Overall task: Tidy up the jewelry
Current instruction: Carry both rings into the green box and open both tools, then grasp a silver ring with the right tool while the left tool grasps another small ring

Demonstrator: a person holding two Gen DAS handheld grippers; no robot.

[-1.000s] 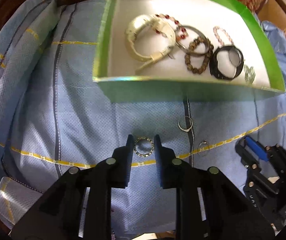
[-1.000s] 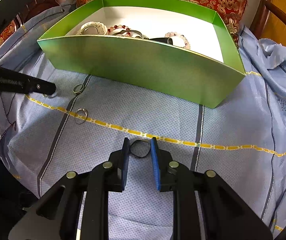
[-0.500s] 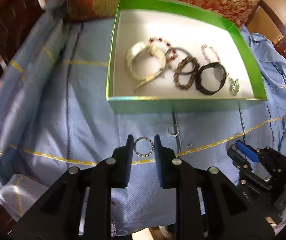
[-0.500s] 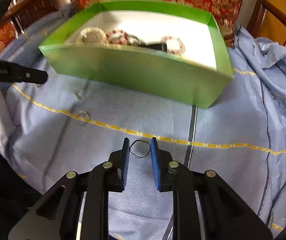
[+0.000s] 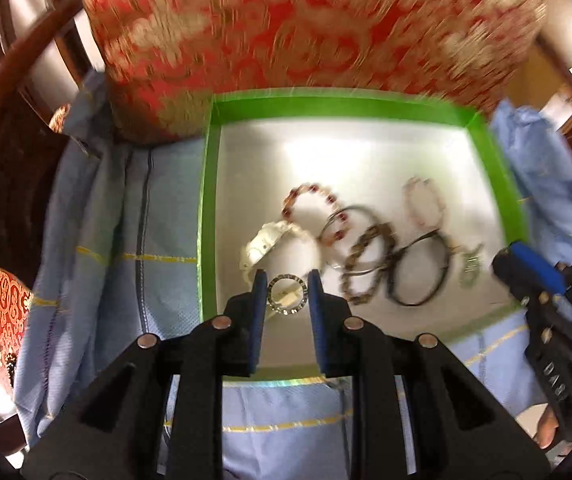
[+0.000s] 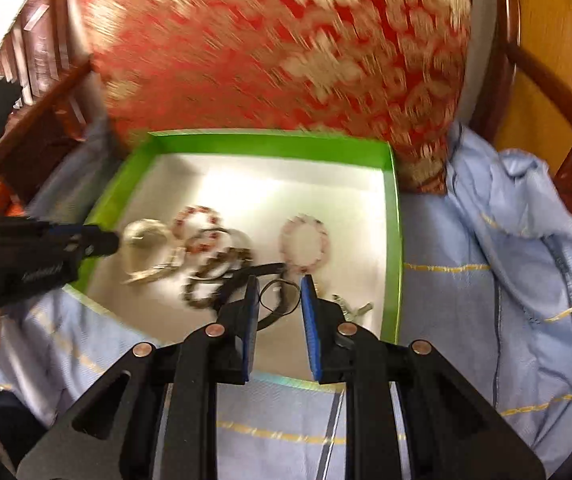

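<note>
A studded ring [image 5: 286, 295] is pinched between the pads of the left gripper [image 5: 286, 294], above the near-left part of the green box [image 5: 207, 216]; a thin dark ring [image 6: 279, 298] is clamped likewise in the right gripper [image 6: 279, 300], over the box's near-right part. For a clean drop, each gripper is best lowered close to the white floor, on a bare patch beside the bracelets [image 5: 369, 262], and the jaws eased apart slowly. Lettering is seen on each gripper's body, but it cannot be read through the blur.
</note>
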